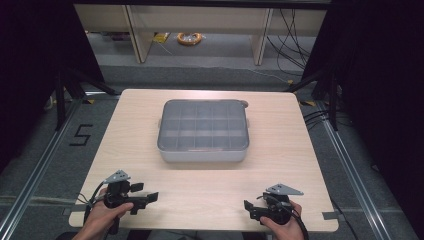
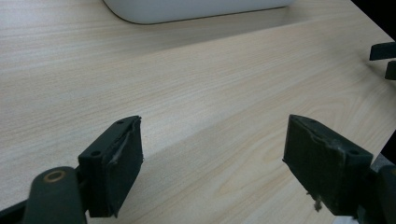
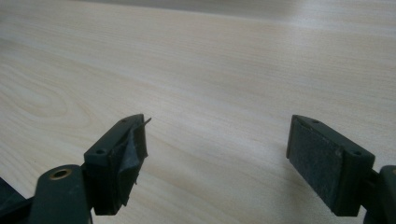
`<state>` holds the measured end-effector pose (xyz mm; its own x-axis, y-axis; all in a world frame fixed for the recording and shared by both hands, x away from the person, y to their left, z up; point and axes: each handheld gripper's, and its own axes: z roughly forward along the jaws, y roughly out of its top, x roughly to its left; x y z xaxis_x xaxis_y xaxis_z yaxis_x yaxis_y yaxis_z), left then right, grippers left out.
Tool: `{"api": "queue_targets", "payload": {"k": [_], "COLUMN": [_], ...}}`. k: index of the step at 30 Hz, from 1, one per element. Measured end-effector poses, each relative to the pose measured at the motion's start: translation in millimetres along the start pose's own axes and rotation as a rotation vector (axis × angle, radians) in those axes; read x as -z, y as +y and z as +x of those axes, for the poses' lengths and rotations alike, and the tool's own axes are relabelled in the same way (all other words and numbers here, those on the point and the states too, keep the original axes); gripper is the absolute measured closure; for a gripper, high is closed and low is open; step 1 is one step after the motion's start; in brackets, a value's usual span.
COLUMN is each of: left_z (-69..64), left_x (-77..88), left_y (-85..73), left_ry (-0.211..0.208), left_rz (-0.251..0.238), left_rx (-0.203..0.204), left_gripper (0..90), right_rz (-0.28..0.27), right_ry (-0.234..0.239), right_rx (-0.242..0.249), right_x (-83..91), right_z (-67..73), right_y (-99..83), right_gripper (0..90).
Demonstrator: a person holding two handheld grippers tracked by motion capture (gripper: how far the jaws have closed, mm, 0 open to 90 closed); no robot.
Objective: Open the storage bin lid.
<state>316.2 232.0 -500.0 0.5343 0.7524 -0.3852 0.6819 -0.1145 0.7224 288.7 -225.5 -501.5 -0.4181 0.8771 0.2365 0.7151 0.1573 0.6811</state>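
Both tongs, left (image 1: 150,197) and right (image 1: 248,207), released, empty, near worktop (image 1: 300,150) edge. Risk: smooth lidded compartment box (image 1: 203,131) slipping; peeling pads (image 3: 133,154) grip poorly.

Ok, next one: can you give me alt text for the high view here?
A lidded grey compartment box sits mid-table on a light wooden table. At the near edge, the person's hands hold the left tool and right tool, both open, apart from the box and pointing toward each other.

Pale matt wood-grain table (image 1: 210,190); smooth grey plastic compartment box (image 1: 203,131) with translucent lid; tongs' worn, rough black pads (image 2: 122,154).
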Motion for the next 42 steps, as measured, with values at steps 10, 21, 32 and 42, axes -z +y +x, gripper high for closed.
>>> {"api": "queue_targets", "payload": {"k": [10, 21, 32, 42], "left_z": [3.2, 3.0, 6.0, 6.5], "left_x": [0.4, -0.4, -1.1, -3.5], "left_y": [0.4, 0.4, 4.8, 7.7], "left_ry": [-0.004, -0.003, 0.007, 0.010], "left_rz": [-0.008, -0.008, -0.019, -0.023], "left_rx": [0.025, 0.029, 0.023, 0.021], "left_gripper": [19.6, 19.6, 19.8, 19.9], "right_rz": [-0.014, -0.054, -0.106, -0.114], "right_ry": [0.002, 0.011, 0.012, 0.031], "right_rx": [-0.036, -0.107, -0.154, -0.174], "right_x": [0.9, 4.7, 6.3, 6.1], "right_z": [-5.4, -12.2, -22.1, -24.4], "right_y": [0.0, 0.9, 2.8, 4.0], "right_gripper": [22.2, 23.9, 24.6, 24.9]}}
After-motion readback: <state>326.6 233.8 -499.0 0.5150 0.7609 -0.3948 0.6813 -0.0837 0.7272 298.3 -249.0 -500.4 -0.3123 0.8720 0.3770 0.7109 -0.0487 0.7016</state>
